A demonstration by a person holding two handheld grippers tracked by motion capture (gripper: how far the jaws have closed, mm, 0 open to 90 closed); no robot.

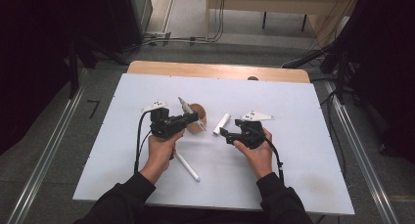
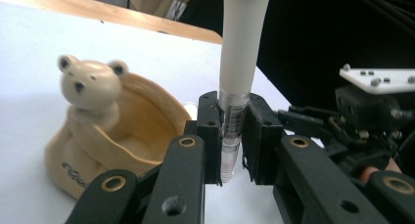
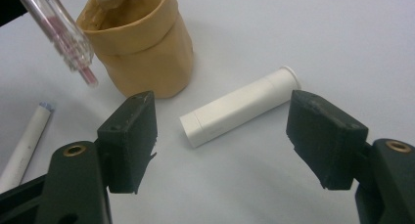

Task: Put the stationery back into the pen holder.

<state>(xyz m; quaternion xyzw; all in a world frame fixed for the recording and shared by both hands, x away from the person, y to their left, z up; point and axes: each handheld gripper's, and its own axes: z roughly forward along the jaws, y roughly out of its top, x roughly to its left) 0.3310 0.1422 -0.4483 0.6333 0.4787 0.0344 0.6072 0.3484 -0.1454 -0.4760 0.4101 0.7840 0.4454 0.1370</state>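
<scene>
My left gripper (image 2: 232,136) is shut on a pen (image 2: 241,43) with a white barrel and a clear section; the jaws clamp the clear part, and the barrel rises above them. In the high view the left gripper (image 1: 194,118) holds this pen (image 1: 184,105) tilted right beside a tan bear-shaped holder (image 1: 199,120). The holder (image 2: 103,131) sits close at the left of the jaws. My right gripper (image 3: 227,136) stands open just above the table, with a white cap (image 3: 239,106) lying on the sheet between and beyond its jaws, untouched. From above, the right gripper (image 1: 221,132) points at the cap (image 1: 221,123).
A second white pen (image 1: 187,166) lies on the white sheet near the left forearm, its end also at the left of the right gripper view (image 3: 25,138). The wooden table edge (image 1: 215,70) runs along the back. Open sheet lies right and front of the right hand.
</scene>
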